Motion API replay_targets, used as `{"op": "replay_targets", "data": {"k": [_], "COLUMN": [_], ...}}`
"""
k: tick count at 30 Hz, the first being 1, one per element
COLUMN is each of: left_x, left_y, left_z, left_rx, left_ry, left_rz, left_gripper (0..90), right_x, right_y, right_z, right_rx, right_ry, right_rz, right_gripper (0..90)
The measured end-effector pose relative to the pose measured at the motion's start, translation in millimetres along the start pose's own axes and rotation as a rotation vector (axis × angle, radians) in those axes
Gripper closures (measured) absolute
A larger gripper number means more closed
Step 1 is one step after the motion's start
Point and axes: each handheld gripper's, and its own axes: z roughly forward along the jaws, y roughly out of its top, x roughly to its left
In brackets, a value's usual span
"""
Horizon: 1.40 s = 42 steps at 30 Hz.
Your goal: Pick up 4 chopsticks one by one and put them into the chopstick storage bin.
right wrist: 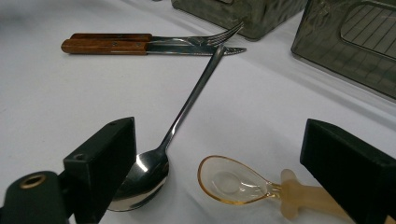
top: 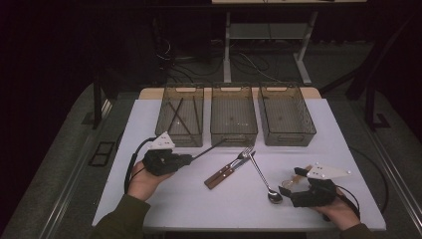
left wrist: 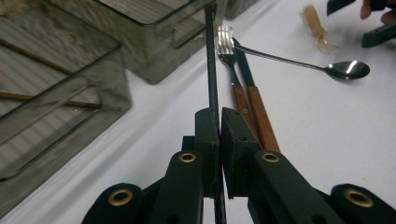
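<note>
The black chopstick (left wrist: pixel 212 70) sits pinched between the left gripper (top: pixel 186 159)'s jaws, left of middle, tip by the middle bin (top: pixel 233 115). Held at one end, it could swing or slip. The right gripper (right wrist: pixel 224 163)'s jaws stand wide apart over the amber spoon (right wrist: pixel 233 181).

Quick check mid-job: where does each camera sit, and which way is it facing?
High view: above the person's side, facing forward-down on the table; forearms, both hands.
Left gripper view: on the left gripper, along shut jaws clamping a chopstick.
Right gripper view: on the right gripper, open jaws over two spoons.
All share the steel spoon.
</note>
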Motion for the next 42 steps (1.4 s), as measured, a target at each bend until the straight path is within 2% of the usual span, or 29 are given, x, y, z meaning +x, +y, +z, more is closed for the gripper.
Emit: {"op": "replay_targets", "data": {"k": [9, 14, 31, 36, 38, 42], "left_x": [15.7, 24.8, 65.0, 78.2, 83.3, 93.4], "left_y": [-3.0, 1.3, 37.5, 49.4, 54.4, 63.3], "left_z": [-12.1, -12.6, -3.3, -0.1, 1.5, 6.9], "left_rx": [-0.025, -0.020, -0.039, -0.047, -0.037, -0.038], "left_ry": [0.040, 0.069, 0.167, 0.199, 0.219, 0.245], "left_rz": [-0.040, -0.042, -0.089, -0.123, -0.122, -0.146], "left_gripper": [86.0, 86.0, 86.0, 86.0, 86.0, 86.0], "right_x": [0.0, -0.2, -1.4, -1.5, -1.6, -1.7], "right_y": [0.0, 0.0, -0.9, -0.9, -0.9, -0.9], "right_z": [0.3, 1.0, 0.4, 0.3, 0.3, 0.4], "right_rx": [0.001, 0.003, -0.001, 0.000, -0.001, -0.001], "right_ry": [-0.001, -0.005, -0.006, -0.007, -0.006, -0.006], "right_rz": [-0.001, 0.004, 0.011, 0.013, 0.014, 0.015], "right_gripper": [10.4, 10.4, 10.4, 10.4, 10.4, 10.4]}}
